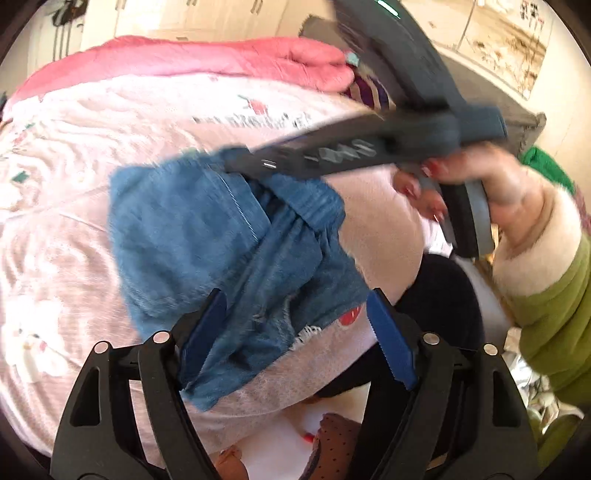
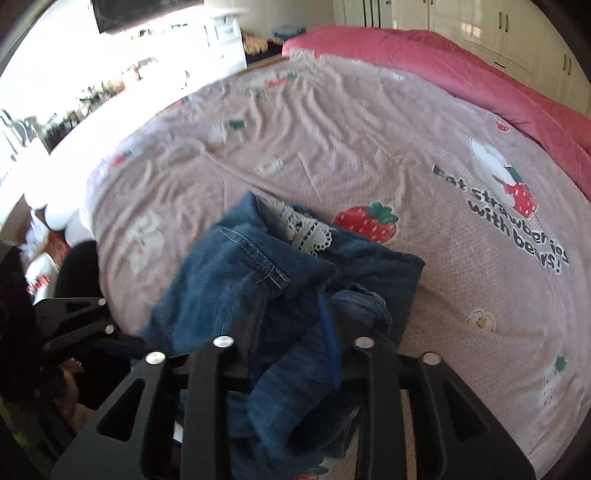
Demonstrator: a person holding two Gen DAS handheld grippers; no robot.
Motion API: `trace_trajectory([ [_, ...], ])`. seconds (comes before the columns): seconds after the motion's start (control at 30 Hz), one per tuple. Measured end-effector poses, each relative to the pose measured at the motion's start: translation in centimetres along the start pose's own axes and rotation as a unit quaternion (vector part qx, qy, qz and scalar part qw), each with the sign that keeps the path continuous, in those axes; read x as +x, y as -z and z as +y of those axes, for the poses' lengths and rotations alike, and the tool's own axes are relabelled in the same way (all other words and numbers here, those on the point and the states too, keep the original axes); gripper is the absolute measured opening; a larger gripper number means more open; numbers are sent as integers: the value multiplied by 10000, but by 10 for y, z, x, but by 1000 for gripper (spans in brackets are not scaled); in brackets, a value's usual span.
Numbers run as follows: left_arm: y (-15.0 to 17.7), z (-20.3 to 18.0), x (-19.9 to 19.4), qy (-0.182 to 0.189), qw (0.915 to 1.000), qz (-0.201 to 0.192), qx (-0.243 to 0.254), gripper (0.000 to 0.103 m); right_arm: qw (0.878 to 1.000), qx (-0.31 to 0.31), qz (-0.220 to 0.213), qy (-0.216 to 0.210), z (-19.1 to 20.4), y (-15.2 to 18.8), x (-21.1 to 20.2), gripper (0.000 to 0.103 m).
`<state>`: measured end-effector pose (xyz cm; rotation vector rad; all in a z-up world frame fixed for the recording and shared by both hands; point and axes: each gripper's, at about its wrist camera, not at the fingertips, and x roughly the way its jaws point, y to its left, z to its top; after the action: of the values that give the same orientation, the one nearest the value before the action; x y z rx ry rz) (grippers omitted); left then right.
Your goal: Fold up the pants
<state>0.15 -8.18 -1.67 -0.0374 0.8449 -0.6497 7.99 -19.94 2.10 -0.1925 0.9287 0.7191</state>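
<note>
Only right wrist view shows white lace (image 2: pixel 306 230) inside pants (image 2: pixel 258 280).

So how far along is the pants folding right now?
Partly done: the jeans already lie bunched into a compact bundle on the pink bedsheet. In hand: the right hand-held gripper pinches denim; the left hand-held gripper is open over it. Left: flattening and a tidy final fold.

A pale pink bedsheet (image 2: pixel 332 155) printed with strawberries, white bears and the words "Eat strawberries with bears!" covers the bed. A bright pink quilt (image 2: pixel 461 70) lies bunched along its far edge, toward one o'clock in the right wrist view. White cupboards (image 2: pixel 480 22) stand behind it. At ten o'clock, a cluttered white shelf (image 2: pixel 221 33) sits in glare.
</note>
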Motion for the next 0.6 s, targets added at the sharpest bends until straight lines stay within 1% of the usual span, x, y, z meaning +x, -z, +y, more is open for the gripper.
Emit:
trace_trajectory([
  [0.03, -2, 4, -7, -93, 9999, -101, -51, 75, 9999, 46, -104, -10, -1, 1, -8, 44],
  [0.07, -3, 7, -12, -162, 9997, -162, -89, 76, 9996, 120, -253, -21, -2, 5, -18, 47],
  [0.1, -5, 13, -18, -275, 9992, -237, -147, 78, 9993, 182, -339, -38, -3, 7, -26, 47],
  [0.13, -7, 20, -22, -411, 9985, -291, -219, 80, 9988, 256, -417, -66, -5, 8, -32, 51],
  [0.17, -8, 25, -24, -483, 9980, -304, -272, 81, 9980, 358, -509, -91, -7, 12, -38, 57],
  [0.3, -11, 49, -23, -907, 9935, -232, -650, 86, 9945, 744, -726, -143, -18, 25, -53, 68],
  [0.37, -13, 57, -22, -1040, 9913, -197, -788, 89, 9928, 920, -766, -62, -22, 31, -55, 77],
  [0.43, -16, 65, -19, -1098, 9894, -148, -935, 92, 9914, 1048, -787, 4, -25, 36, -55, 82],
  [0.6, -24, 74, -6, -1286, 9852, -90, -1130, 93, 9874, 1380, -772, -3, -35, 42, -48, 89],
])
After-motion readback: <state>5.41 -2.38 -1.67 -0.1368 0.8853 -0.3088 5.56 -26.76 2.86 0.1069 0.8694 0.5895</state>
